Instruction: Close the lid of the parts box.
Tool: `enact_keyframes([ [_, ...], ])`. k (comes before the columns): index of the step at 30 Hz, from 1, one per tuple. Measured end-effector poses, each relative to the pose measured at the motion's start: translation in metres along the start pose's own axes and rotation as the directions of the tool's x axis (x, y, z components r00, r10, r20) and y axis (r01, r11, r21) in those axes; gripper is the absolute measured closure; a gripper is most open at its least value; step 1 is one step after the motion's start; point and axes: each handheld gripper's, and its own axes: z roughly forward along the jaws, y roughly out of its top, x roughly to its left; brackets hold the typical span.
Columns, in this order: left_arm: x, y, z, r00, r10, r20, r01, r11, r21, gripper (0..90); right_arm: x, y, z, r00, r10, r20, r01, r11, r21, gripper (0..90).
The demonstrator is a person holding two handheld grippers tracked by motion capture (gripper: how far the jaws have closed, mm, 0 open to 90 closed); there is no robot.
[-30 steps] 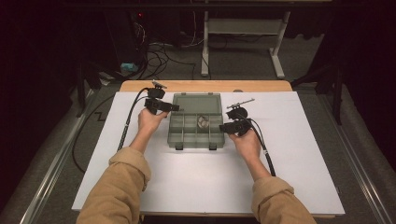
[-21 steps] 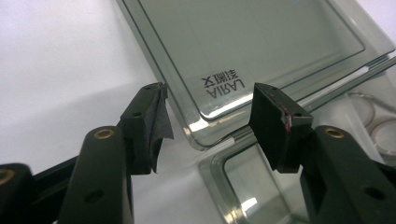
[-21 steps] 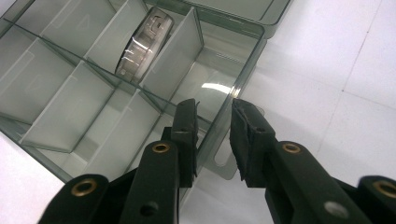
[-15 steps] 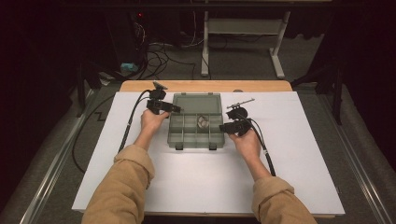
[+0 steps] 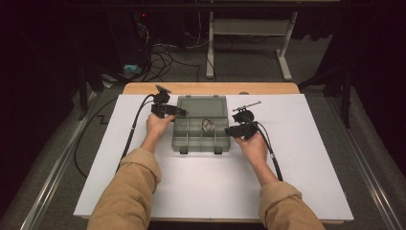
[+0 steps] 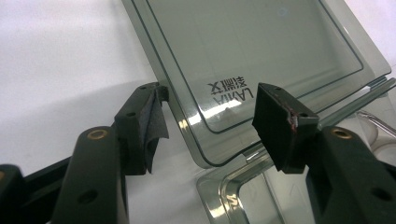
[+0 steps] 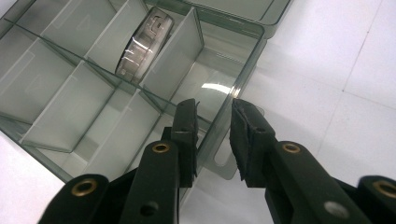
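Meanwhile, at my white table (image 5: 306, 163), one smoky-clear organizer box (image 5: 201, 136) lies open, its lid (image 5: 202, 106) flat on the far side of the compartments. I count two grippers on it, and one small roll of clear tape (image 7: 140, 44) upright in a compartment near the box's middle.

My left gripper (image 6: 210, 119) sits at the box's left side by the hinge. Its jaws have just been opening and now straddle the lid's near corner, released, neither pad pressing the plastic. My right gripper (image 7: 212, 128) is at the box's right side, its jaws on either side of the thin end wall, one inside the compartment, one outside. I cannot tell whether the pads truly pinch the wall or merely bracket it.

As I judge it, the risk lies in the light, slick plastic. If the right jaws are not clamped, any push from the left on the lid could slide the whole box across the table, and a lid caught only at its corner may slip free.
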Motion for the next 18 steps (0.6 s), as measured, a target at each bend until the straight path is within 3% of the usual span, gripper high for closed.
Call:
enact_keyframes([
  [6, 0.0006, -0.0004, 0.0021, 0.9997, -0.020, 0.013, 0.020, 0.9998, 0.004, 43.8, -0.0002, -0.0002, 0.0000, 1.0000, 0.000, -0.001, 0.000, 1.000, -0.002, 72.1],
  [8, -0.0002, -0.0006, 0.0014, 0.9999, -0.012, 0.011, 0.012, 0.9999, 0.002, 43.9, -0.0002, -0.0001, 0.0000, 1.0000, 0.000, -0.001, 0.000, 1.000, -0.001, 72.1],
  [9, -0.0002, -0.0007, 0.0009, 0.9995, 0.007, 0.031, -0.007, 1.0000, 0.006, 44.2, -0.0003, -0.0001, 0.0000, 1.0000, 0.000, -0.001, 0.000, 1.000, -0.001, 72.1],
  [10, -0.0015, -0.0009, 0.0006, 0.9999, -0.005, 0.009, 0.006, 1.0000, -0.008, 44.7, -0.0004, -0.0001, 0.0000, 1.0000, 0.000, -0.001, 0.000, 1.000, 0.000, 72.1],
  [18, -0.0046, -0.0018, -0.0025, 0.9996, 0.027, 0.005, -0.027, 0.9995, -0.020, 46.6, 0.0003, -0.0001, 0.0000, 1.0000, -0.001, 0.004, 0.001, 1.000, -0.001, 72.1],
])
